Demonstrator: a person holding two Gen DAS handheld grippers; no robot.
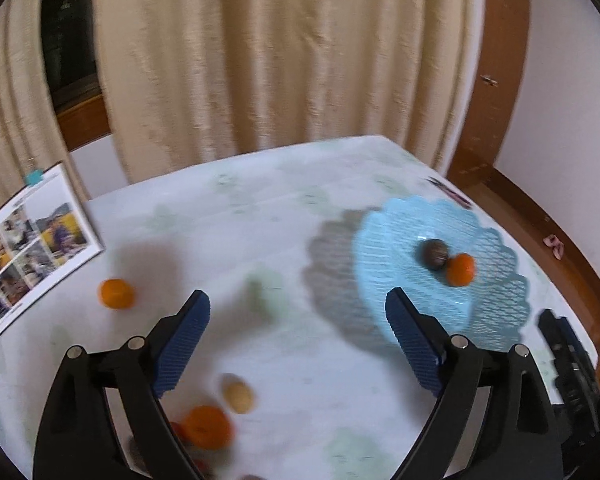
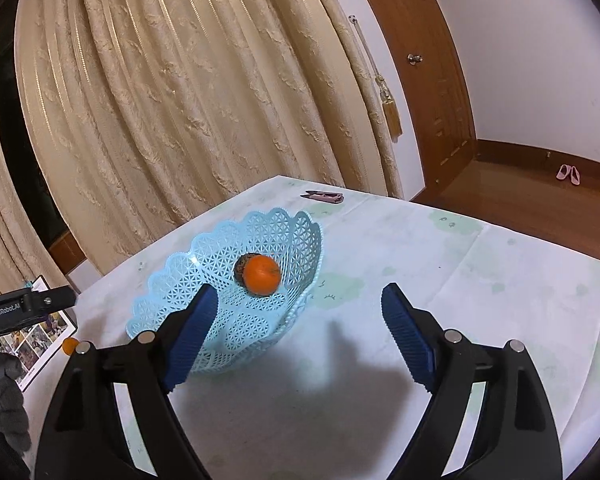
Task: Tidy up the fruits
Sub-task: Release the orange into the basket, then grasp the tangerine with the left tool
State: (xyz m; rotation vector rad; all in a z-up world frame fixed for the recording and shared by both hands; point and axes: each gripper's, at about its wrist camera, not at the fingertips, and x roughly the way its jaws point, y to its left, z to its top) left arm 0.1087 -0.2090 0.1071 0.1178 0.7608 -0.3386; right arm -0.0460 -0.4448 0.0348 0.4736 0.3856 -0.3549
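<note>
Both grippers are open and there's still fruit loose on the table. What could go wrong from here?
1. The left wrist view is motion-blurred, so the left gripper may misjudge the orange and tan fruit crowded near its finger and knock one rolling.
2. The light blue basket could slide or tip if a finger of the right gripper, which overlaps its rim in view, catches the lattice.
3. The lone orange beside the photo booklet could roll toward it when approached.

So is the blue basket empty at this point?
No, the blue basket already holds an orange and a dark round fruit beside it.
</note>
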